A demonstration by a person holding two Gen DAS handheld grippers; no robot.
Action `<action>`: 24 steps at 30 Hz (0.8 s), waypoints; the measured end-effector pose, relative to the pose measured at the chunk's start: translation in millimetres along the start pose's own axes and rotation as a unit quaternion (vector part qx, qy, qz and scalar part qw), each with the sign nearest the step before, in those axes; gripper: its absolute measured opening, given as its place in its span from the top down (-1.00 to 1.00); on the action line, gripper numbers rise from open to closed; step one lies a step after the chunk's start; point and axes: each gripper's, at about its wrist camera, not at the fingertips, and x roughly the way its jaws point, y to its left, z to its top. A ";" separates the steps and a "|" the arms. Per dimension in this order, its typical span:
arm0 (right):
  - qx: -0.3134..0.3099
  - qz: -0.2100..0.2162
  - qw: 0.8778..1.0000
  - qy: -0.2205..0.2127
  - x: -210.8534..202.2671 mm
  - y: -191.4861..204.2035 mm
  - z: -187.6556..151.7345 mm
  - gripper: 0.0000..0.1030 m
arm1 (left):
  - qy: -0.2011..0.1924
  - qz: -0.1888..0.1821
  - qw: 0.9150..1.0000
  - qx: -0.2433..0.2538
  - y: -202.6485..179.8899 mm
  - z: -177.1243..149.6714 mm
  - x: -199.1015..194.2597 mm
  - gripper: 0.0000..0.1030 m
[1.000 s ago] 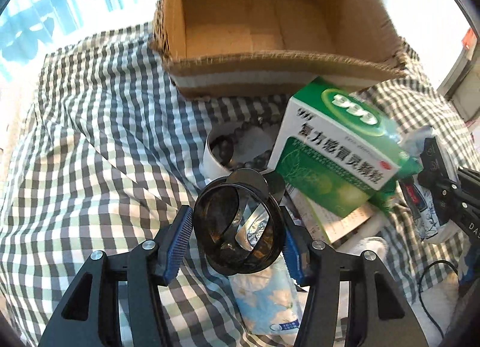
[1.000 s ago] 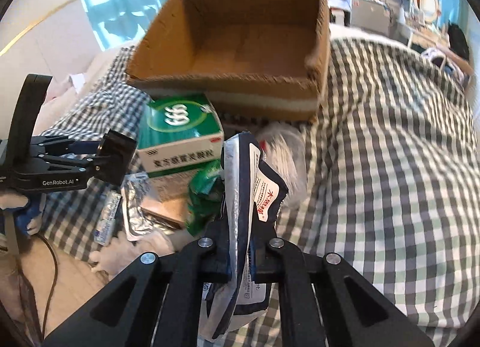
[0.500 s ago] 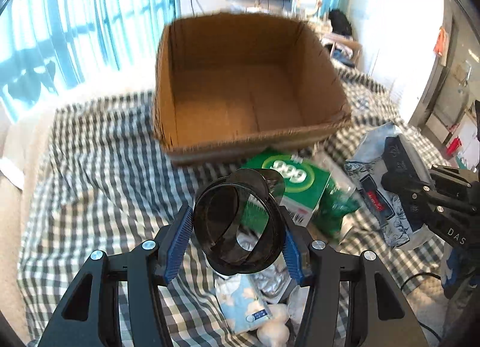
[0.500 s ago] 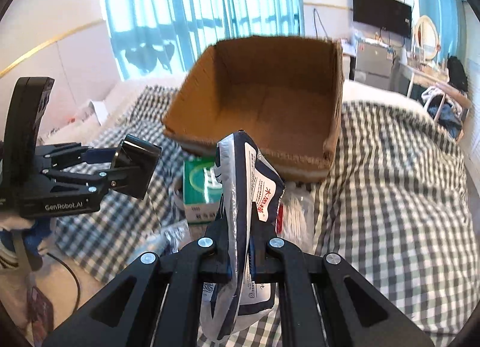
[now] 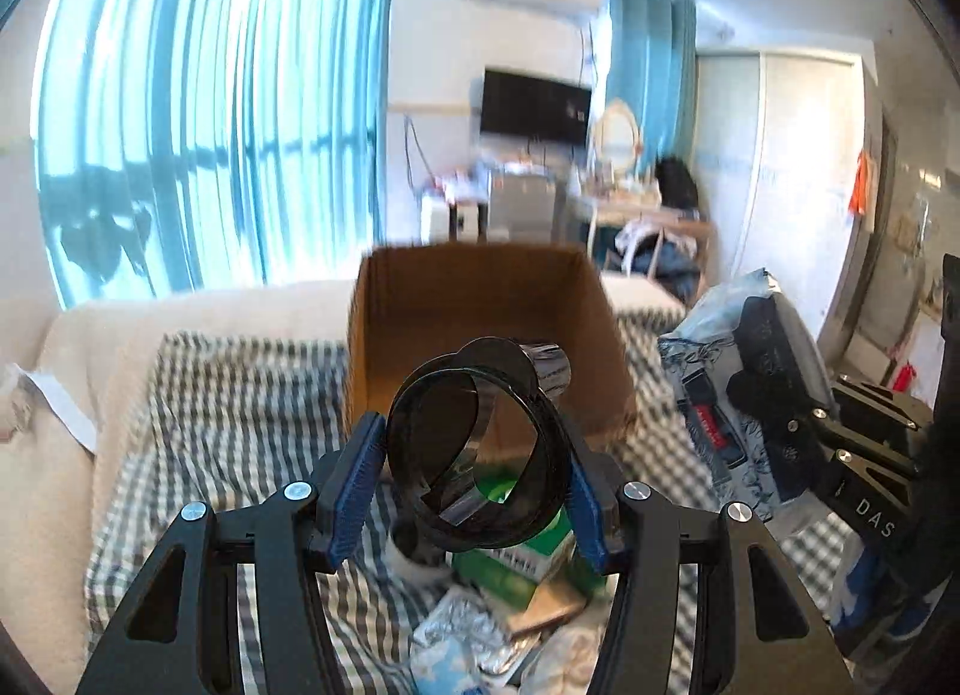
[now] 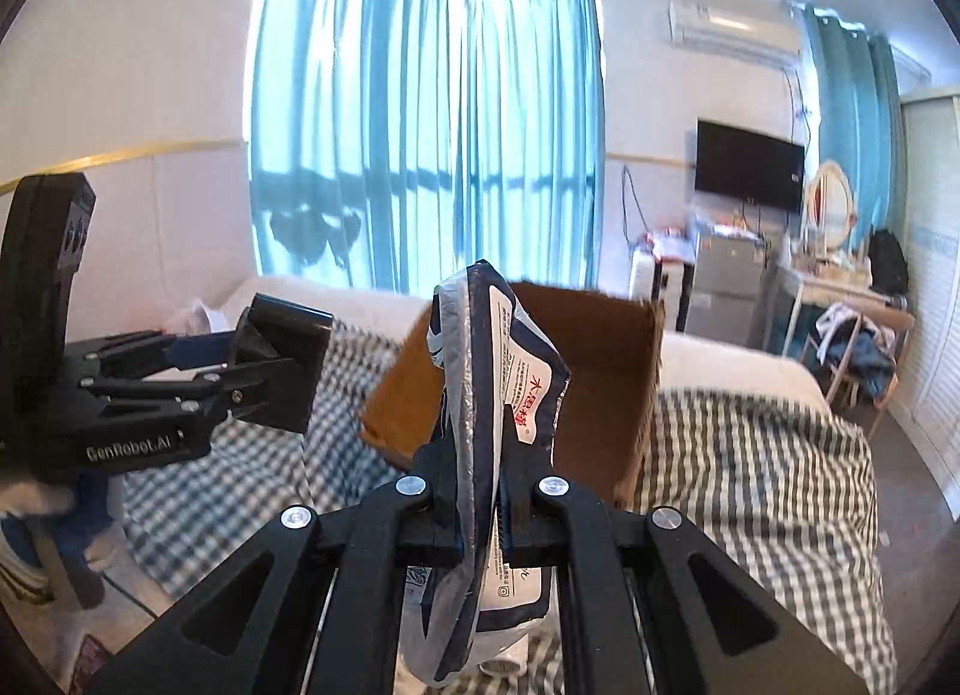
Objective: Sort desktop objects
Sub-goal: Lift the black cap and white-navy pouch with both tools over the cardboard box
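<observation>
So we've got both pickups in the air: left gripper clamped on the dark tape roll, right gripper pinching the foil pouch. Next, probably: carry both over the cardboard box and let go.

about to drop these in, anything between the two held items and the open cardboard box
Nothing visible blocks either path. The dark round plastic container in the left gripper and the blue and white foil packet in the right gripper both face the brown cardboard box, whose top is open.
</observation>
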 end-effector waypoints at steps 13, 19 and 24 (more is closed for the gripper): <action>-0.013 0.002 0.999 -0.041 2.4 18.1 29.9 0.87 | -0.043 0.016 0.999 -0.008 8.2 17.8 -6.6 -0.10; -0.017 0.002 0.999 -0.047 11.5 16.0 39.2 0.87 | -0.042 0.017 0.999 0.001 6.5 29.6 2.2 -0.10; -0.013 0.002 0.999 -0.047 22.8 8.8 45.4 0.87 | -0.043 0.011 0.999 0.001 6.5 44.6 14.0 -0.10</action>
